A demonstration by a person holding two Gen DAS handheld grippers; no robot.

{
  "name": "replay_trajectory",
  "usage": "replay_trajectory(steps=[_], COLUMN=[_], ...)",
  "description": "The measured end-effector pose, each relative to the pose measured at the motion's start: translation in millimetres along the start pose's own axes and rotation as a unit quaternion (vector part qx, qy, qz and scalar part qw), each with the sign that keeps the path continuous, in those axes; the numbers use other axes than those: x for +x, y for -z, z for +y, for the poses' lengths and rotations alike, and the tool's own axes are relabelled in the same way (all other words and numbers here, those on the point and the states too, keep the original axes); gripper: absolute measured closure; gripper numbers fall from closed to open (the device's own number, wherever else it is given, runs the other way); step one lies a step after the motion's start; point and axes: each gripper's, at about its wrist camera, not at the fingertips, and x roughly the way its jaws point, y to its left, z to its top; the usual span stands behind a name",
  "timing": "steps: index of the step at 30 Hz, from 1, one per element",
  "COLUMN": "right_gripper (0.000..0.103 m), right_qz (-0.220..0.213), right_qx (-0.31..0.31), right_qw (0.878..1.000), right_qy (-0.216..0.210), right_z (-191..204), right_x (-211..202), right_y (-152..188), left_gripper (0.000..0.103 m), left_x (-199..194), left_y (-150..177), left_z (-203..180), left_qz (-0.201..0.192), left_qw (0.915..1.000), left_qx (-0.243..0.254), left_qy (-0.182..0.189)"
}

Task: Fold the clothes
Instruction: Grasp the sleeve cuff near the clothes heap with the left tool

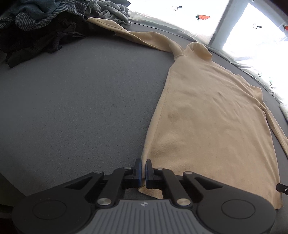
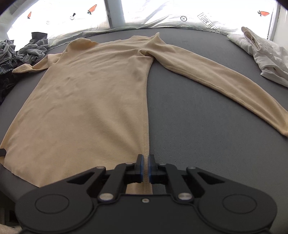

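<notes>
A beige long-sleeved top [image 1: 207, 111] lies flat on the grey surface, collar toward the window, sleeves spread out. My left gripper [image 1: 143, 170] is shut on the hem's near left corner; a strip of beige cloth shows between its blue pads. In the right wrist view the same top [image 2: 86, 100] fills the left half, one sleeve [image 2: 216, 75] running out to the right. My right gripper [image 2: 146, 166] is shut on the hem's near right corner, along the side seam. The tip of the other gripper peeks in at each view's edge.
A heap of dark and striped clothes [image 1: 41, 27] is piled at the far left of the grey surface [image 1: 81, 108]. Grey garments [image 2: 30, 50] lie at the back left. White clothes [image 2: 264, 55] are at the far right. Bright window panes with carrot stickers [image 1: 203, 17] stand behind.
</notes>
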Motion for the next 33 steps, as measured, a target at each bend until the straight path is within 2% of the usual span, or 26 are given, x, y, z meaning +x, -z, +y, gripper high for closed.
replay_trajectory(steps=[1, 2, 3, 4, 7, 8, 9, 11, 15, 21, 28, 33], right_gripper=[0.092, 0.074, 0.049, 0.043, 0.041, 0.034, 0.018, 0.009, 0.004, 0.000, 0.000, 0.000], right_qz=[-0.002, -0.006, -0.011, -0.016, -0.037, -0.046, -0.054, -0.062, -0.059, -0.077, -0.097, -0.107], right_qx=[0.001, -0.002, -0.006, -0.010, -0.016, -0.016, -0.017, -0.024, -0.037, -0.053, 0.004, 0.028], right_qw=[1.000, 1.000, 0.999, 0.998, 0.995, 0.995, 0.994, 0.992, 0.993, 0.993, 0.994, 0.991], right_qy=[0.010, 0.028, 0.047, 0.064, 0.087, 0.090, 0.096, 0.105, 0.094, 0.076, 0.053, 0.077], right_z=[0.9, 3.7, 6.5, 9.0, 12.6, 15.3, 18.9, 27.3, 49.7, 83.3, 104.5, 109.7], right_x=[-0.2, -0.8, -1.3, -2.2, -7.3, -8.3, -8.3, -5.5, 11.1, 42.4, 98.5, 136.8], right_y=[-1.4, -2.8, -4.2, -6.0, -18.3, -24.0, -29.8, -38.3, -57.7, -89.9, -133.6, -159.2], left_gripper=[0.095, 0.095, 0.094, 0.091, 0.082, 0.080, 0.077, 0.074, 0.074, 0.074, 0.074, 0.074], left_x=[0.6, 1.7, 3.2, 3.2, 2.5, 2.6, 2.7, 3.4, 8.2, 26.5, 63.9, 100.5], left_y=[-1.5, -2.9, -4.0, -5.3, -9.4, -12.6, -15.8, -23.8, -43.2, -82.9, -156.8, -230.6], left_z=[0.1, 1.5, 4.8, 6.9, 13.8, 15.7, 17.6, 23.3, 38.7, 52.7, 60.6, 67.5], left_qz=[0.003, 0.005, 0.007, 0.009, 0.010, 0.007, 0.005, -0.001, -0.009, -0.017, -0.038, -0.046], left_qw=[1.0000, 1.0000, 1.0000, 0.9999, 0.9995, 0.9996, 0.9997, 0.9998, 0.9992, 0.9993, 0.9992, 0.9972], left_qx=[0.002, 0.002, 0.002, -0.001, -0.010, -0.009, -0.008, -0.011, -0.037, -0.030, 0.011, -0.025], left_qy=[0.000, 0.001, 0.006, 0.012, 0.029, 0.025, 0.020, 0.015, 0.015, 0.016, 0.009, 0.054])
